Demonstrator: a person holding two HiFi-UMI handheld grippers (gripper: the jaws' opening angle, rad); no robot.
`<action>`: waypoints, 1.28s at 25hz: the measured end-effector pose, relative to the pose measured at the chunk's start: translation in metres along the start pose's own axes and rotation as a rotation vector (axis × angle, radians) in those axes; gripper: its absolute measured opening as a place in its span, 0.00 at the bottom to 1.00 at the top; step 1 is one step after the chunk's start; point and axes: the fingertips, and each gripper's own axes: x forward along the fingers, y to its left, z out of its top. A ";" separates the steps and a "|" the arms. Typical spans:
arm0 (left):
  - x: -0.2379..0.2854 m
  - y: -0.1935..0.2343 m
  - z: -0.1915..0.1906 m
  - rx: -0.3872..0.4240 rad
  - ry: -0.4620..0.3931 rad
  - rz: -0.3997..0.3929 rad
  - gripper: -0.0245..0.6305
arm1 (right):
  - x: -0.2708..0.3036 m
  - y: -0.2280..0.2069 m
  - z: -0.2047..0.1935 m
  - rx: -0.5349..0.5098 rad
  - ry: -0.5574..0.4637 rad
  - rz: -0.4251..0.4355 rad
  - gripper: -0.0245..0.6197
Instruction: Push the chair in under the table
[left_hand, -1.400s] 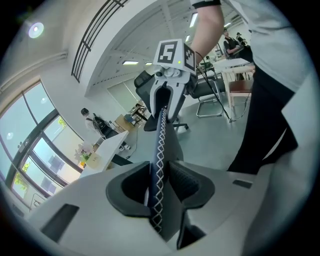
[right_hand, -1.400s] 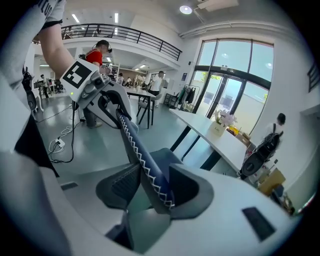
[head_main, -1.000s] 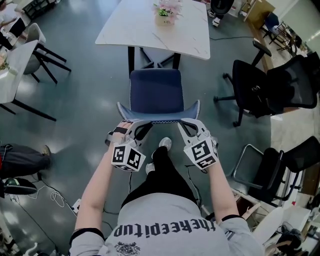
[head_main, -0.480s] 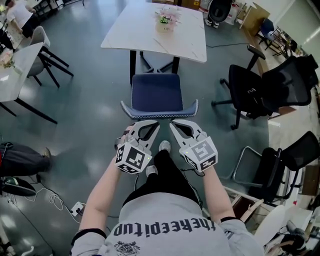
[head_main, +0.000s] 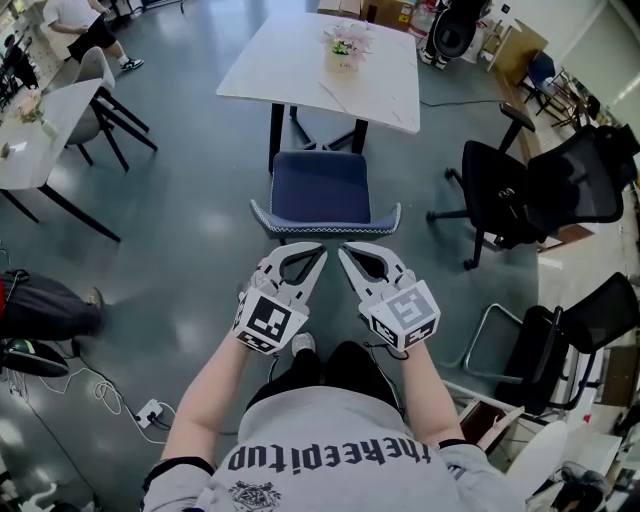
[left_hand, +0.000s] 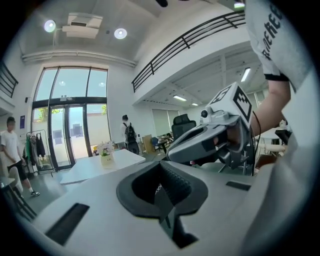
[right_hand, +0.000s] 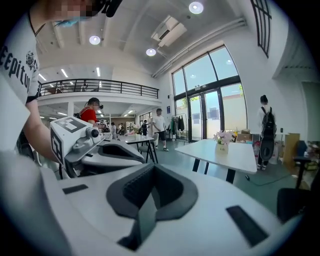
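Chair (head_main: 322, 186) is seen barely under table (head_main: 300, 60) at 12 o'clock, most pushing judged left; L gripper (head_main: 317, 251) & R gripper (head_main: 346, 251) are held shut, empty, at its 6.

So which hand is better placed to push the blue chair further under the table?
Left, marginally. The left gripper and right gripper both hover just short of the chair's backrest, jaws shut and empty, but the left's tip is nearer its middle.

Black office chair (head_main: 498, 188), flower pot (head_main: 343, 52).
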 end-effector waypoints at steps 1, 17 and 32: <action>-0.001 0.001 0.003 -0.005 -0.005 0.007 0.06 | -0.001 0.000 0.003 0.006 -0.011 0.004 0.05; 0.002 -0.006 0.048 -0.054 -0.106 0.066 0.06 | -0.023 -0.005 0.030 0.033 -0.098 0.041 0.05; -0.006 0.001 0.064 -0.086 -0.153 0.089 0.06 | -0.026 0.001 0.043 0.002 -0.114 0.060 0.05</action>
